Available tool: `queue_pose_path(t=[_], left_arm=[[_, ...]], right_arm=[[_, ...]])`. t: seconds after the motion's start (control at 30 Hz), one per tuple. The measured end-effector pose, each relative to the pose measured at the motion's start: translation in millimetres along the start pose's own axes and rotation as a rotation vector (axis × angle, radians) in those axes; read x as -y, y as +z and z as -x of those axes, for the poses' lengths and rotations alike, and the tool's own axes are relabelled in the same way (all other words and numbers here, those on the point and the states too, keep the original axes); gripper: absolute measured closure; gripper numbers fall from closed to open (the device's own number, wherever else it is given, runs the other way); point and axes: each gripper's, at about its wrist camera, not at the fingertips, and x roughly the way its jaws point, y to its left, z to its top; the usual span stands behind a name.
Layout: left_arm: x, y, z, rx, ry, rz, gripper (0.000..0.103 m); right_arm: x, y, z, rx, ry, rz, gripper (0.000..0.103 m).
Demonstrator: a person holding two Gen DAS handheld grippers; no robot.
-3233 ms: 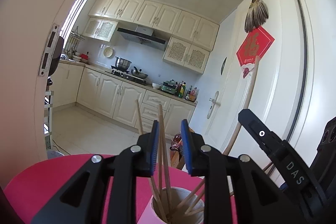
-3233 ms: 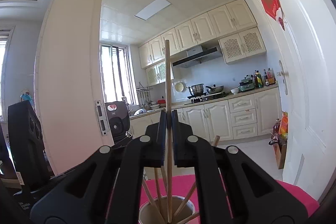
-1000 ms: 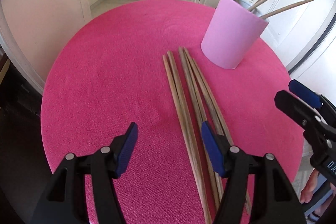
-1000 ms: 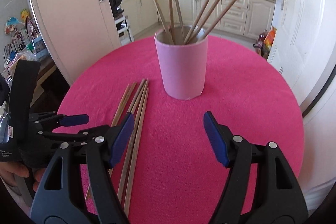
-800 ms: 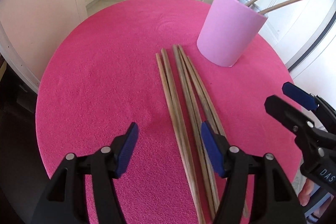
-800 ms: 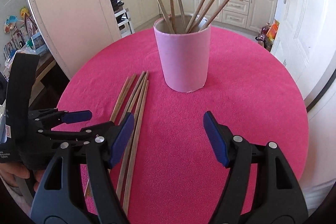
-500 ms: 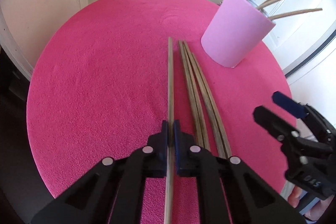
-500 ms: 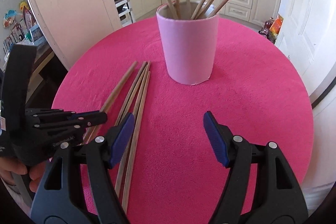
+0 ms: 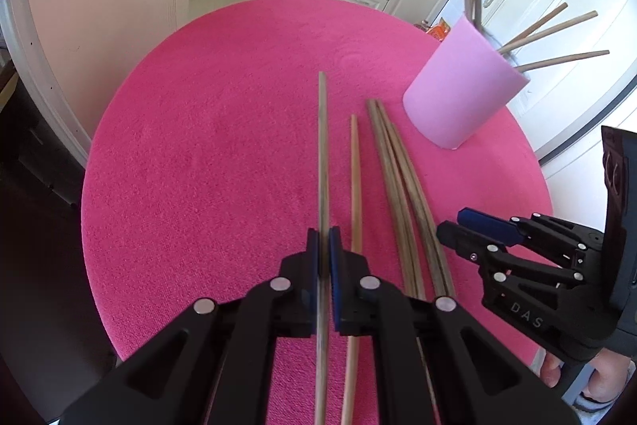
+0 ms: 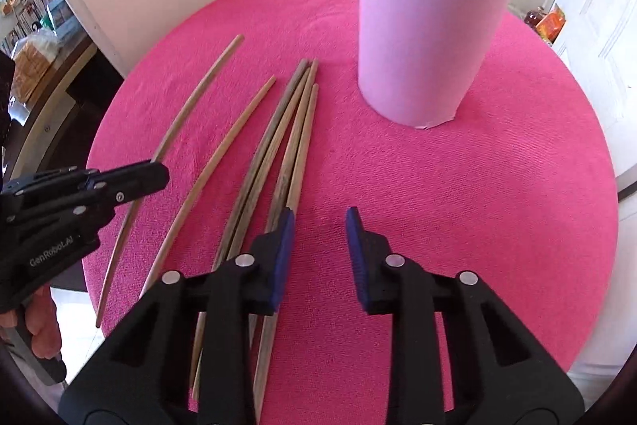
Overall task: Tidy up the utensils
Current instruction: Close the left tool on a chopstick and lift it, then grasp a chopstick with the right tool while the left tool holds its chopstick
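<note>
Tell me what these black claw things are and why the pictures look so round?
No robot here: a person holds a grabbing tool in each hand, with a wide, round-looking camera on each. One picture looks along the left tool, the other along the right tool.

Below is a round table with a pink cloth. A pink cup stands on it, with wooden chopsticks inside. More chopsticks lie loose beside the cup.

The left tool is squeezed shut on one chopstick. The right tool is open and holds nothing; it hangs near the loose ones.
</note>
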Motion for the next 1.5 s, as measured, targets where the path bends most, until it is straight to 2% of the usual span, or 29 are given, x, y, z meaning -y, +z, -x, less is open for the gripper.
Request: queue_pose_path(t=[0.47,0.63,0.73,0.83,0.87,0.93,1.13,1.33,1.5], left_arm=[[-10,0,-4,-0.022,-0.002,-0.011,0.097],[-11,1,-6,-0.027,-0.009,-0.01,0.097],[-12,1,-7,-0.029,-0.02,-0.009,0.097],[-12,1,-7,-0.026,-0.018,-0.01,0.097],[-11,1,-7,-0.026,-0.014,-0.01,0.097],[-9,0,-7,-0.021,-0.006,-0.013,0.097],[-8,-4,7,0.047,-0.027,-0.025,0.097],[5,1,35,0.159,-0.05,-0.043,0.097],[28,8,61,0.291,-0.092,-0.088,0.097]], right_arm=[[-9,7,-4,-0.046,-0.019,0.011,0.078],[-7,16,-7,-0.08,-0.036,0.018,0.079],[-8,17,-11,-0.117,-0.018,0.032,0.08],[-21,15,-13,-0.105,-0.083,0.09,0.082],[-23,16,-13,-0.102,-0.089,0.1,0.087],[-24,16,-13,-0.084,-0.082,0.099,0.093],[-11,6,6,0.019,-0.027,0.068,0.097],[7,1,47,0.171,0.068,0.058,0.097],[17,6,83,0.318,0.13,0.029,0.097]])
